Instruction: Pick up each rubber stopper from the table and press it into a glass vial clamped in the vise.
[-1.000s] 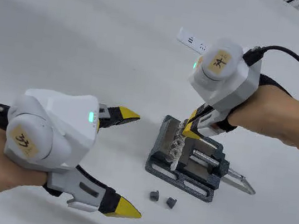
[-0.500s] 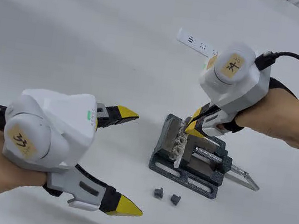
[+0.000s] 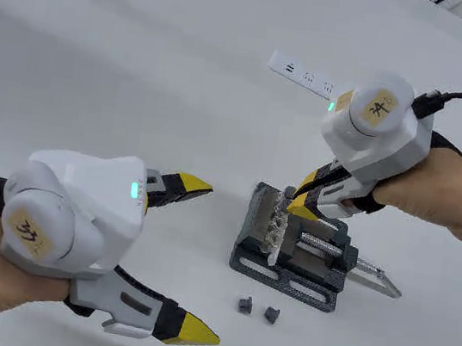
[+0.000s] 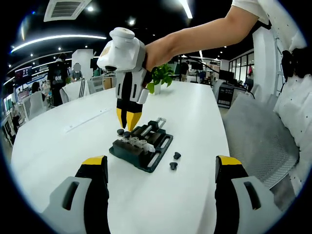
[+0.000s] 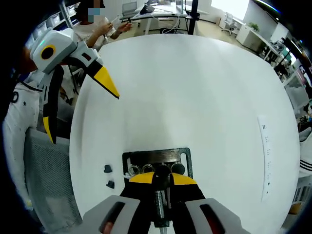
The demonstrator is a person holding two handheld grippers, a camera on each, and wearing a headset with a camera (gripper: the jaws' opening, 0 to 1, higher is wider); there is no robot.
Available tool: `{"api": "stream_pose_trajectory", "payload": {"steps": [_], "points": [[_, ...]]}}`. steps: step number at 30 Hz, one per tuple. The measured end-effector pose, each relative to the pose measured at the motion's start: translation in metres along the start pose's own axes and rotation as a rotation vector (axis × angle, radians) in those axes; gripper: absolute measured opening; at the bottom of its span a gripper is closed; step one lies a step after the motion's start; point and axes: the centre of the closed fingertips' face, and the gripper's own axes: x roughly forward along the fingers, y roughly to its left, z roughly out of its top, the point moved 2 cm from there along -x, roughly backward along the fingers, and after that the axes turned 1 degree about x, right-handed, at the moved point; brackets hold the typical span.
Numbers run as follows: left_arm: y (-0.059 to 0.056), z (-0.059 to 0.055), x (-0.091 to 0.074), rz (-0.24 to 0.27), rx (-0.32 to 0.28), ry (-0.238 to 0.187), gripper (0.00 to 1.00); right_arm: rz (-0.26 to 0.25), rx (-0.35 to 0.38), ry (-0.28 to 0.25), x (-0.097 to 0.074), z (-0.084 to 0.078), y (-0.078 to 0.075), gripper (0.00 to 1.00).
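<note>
Two rubber stoppers (image 3: 245, 305) lay on the desk (image 3: 140, 81) by the vise (image 3: 318, 257) while my right hand-held gripper (image 3: 296, 204), jaws together, seemed to press one into a vial (image 3: 275, 227); my wide-open, empty left hand-held gripper (image 3: 200, 260) should fetch next.

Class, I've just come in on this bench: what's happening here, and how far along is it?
A person holds a gripper in each hand at a white table. The right gripper, jaws together, hangs over the row of glass vials clamped in the vise; at least one vial looks stoppered. The left gripper hovers open and empty to the side. Two stoppers lie on the table beside the vise.
</note>
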Motion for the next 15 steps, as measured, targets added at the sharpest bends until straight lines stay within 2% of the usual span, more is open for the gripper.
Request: {"api": "stream_pose_trajectory", "payload": {"steps": [7,15], "points": [[0.0,0.001,0.001,-0.007,0.006,0.005,0.9,-0.014,0.023,-0.04,-0.012,-0.003,0.002,0.12],[-0.002,0.001,0.0,-0.011,0.014,0.015,0.9,-0.035,0.056,-0.092,-0.026,-0.012,0.012,0.17]]}}
